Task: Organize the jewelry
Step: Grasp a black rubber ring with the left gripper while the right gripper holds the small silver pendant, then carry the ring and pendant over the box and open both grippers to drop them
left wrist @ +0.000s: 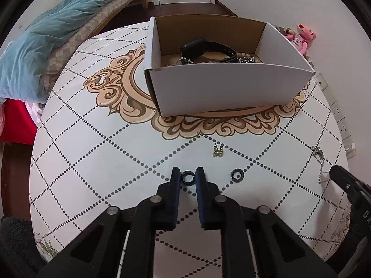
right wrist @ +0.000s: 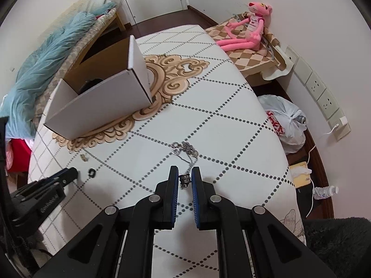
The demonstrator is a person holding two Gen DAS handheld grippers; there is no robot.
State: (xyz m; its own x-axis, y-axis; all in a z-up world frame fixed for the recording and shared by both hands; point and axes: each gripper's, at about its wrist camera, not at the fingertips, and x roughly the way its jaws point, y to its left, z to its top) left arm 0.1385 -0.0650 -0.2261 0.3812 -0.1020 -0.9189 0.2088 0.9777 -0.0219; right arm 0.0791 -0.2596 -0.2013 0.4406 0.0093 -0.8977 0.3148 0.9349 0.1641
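The left claw [left wrist: 188, 176] is pinching a small black ring [left wrist: 187, 177] between its blue-padded fingers [left wrist: 200, 178], the pads pressing on both sides of the ring as it is lying on the bench [left wrist: 92, 162], a white surface patterned with dotted diamond lines and a tan scroll medallion. A second black ring [left wrist: 236, 175] is lying just to the right of that claw, apart from it, and a small gold rhinestone letter charm [left wrist: 218, 151] is sitting a little farther out, between the rings and the box. The white cardboard box [left wrist: 229, 88] is standing on the medallion with its top open; inside it a black watch [left wrist: 197, 46] is resting among silver chains [left wrist: 247, 59]. The right claw [right wrist: 185, 178] is nearly closed and is gripping a small silver bead-like piece [right wrist: 185, 178] on a silver chain necklace [right wrist: 186, 149], whose heaped links are trailing away across the bench beyond the fingertips. In the right wrist view the left claw is showing at the lower left edge, near the loose ring. A pink plush toy [right wrist: 249, 26] is sitting on a checked cloth past the far right corner of the bench, and a blue blanket [left wrist: 46, 37] is lying on the bed to the left.
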